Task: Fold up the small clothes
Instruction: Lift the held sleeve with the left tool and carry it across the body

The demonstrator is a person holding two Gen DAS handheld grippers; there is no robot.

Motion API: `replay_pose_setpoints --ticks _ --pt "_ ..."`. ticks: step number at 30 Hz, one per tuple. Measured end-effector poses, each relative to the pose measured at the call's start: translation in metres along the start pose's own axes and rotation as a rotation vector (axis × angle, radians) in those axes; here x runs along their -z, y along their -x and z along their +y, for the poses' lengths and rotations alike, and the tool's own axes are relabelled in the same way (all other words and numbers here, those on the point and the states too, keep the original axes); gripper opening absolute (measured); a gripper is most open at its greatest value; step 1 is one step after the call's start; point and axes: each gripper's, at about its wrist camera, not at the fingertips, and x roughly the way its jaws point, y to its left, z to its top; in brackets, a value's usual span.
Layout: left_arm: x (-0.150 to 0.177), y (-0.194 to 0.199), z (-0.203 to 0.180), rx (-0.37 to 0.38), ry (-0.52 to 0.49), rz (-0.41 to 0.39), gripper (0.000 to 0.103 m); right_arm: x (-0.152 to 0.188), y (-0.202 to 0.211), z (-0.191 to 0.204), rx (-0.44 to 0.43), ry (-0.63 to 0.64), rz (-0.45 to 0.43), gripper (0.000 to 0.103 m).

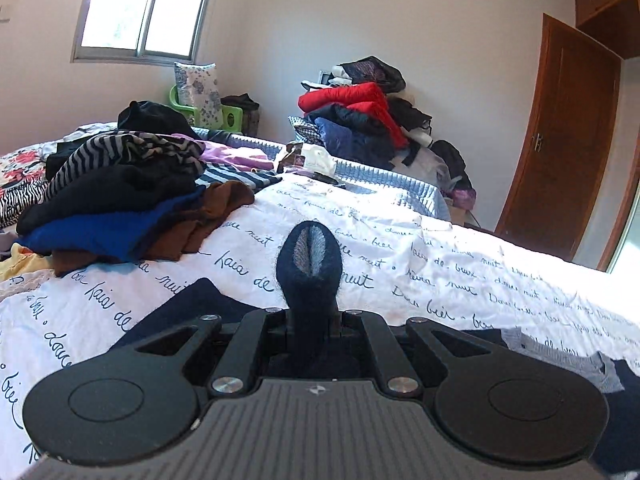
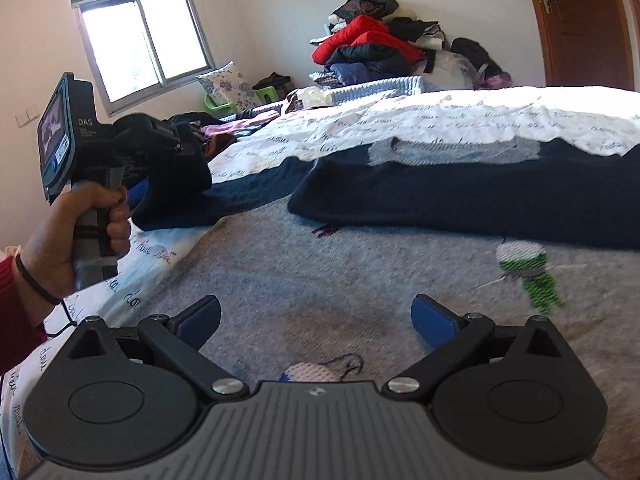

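A small grey and navy sweater [image 2: 320, 256] with a green embroidered figure [image 2: 536, 276] lies on the bed, one navy sleeve [image 2: 460, 196] folded across it. My left gripper [image 1: 311, 312] is shut on the cuff of the other navy sleeve [image 1: 310, 264], which sticks up between the fingers; it shows in the right wrist view [image 2: 176, 148] held above the bed's left part. My right gripper [image 2: 316, 320] is open and empty, low over the grey body of the sweater.
A white bedspread [image 1: 400, 240] with blue handwriting covers the bed. A heap of clothes [image 1: 120, 192] lies at the far left of the bed. Another pile with a red jacket [image 1: 360, 112] stands by the wall. A wooden door [image 1: 560, 140] is at right.
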Motion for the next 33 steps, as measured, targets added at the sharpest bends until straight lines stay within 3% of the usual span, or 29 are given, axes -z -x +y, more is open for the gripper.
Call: replay_pose_setpoints --ticks 7,11,21,33 --pt "0.009 0.001 -0.017 -0.022 -0.06 0.043 0.008 -0.025 0.026 -0.033 0.288 0.055 -0.049 0.102" --pt "0.012 0.004 -0.022 -0.042 -0.078 0.051 0.008 -0.018 0.027 -0.051 0.371 0.088 -0.028 0.103" --pt "0.005 0.018 -0.051 -0.042 -0.137 0.016 0.008 0.008 0.01 -0.063 0.351 0.093 0.076 0.103" --pt "0.008 0.03 -0.109 0.012 -0.188 0.0 0.008 0.011 0.014 -0.066 0.329 0.07 0.055 0.103"
